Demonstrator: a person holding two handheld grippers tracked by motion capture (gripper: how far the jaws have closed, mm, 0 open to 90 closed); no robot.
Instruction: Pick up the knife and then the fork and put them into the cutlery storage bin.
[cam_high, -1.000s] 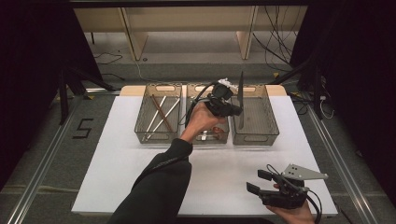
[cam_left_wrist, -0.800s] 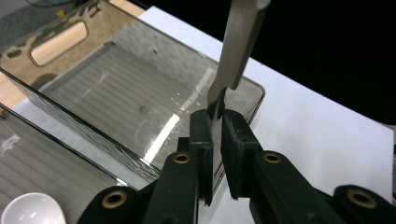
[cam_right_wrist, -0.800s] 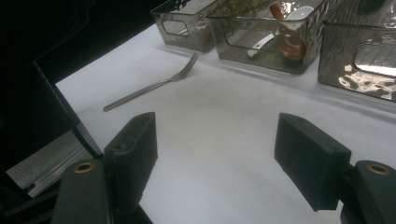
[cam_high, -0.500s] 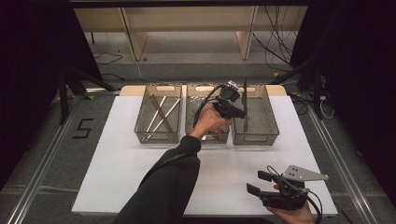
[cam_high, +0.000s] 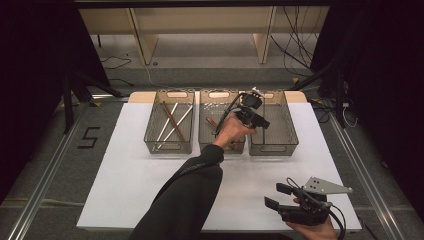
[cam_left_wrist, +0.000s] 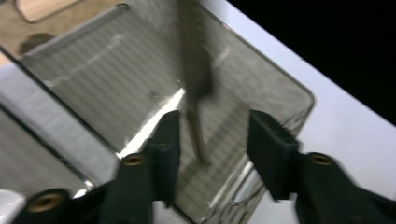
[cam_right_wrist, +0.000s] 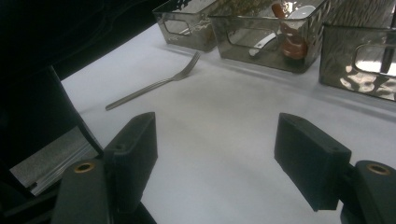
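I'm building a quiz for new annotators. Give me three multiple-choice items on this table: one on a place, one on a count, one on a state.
1. The left gripper hangs over: A the right bin; B the left bin; C the fork.
2. Mesh bins on the table: A two; B three; C four.
3. The right gripper's jaws are: A open, empty; B shut on a fork; C shut on a spoon.
Key: 1 A, the high view shows it there, jaws just opening, a utensil loose between them; 2 B, three stand in a row; 3 A, bare table shows between them.
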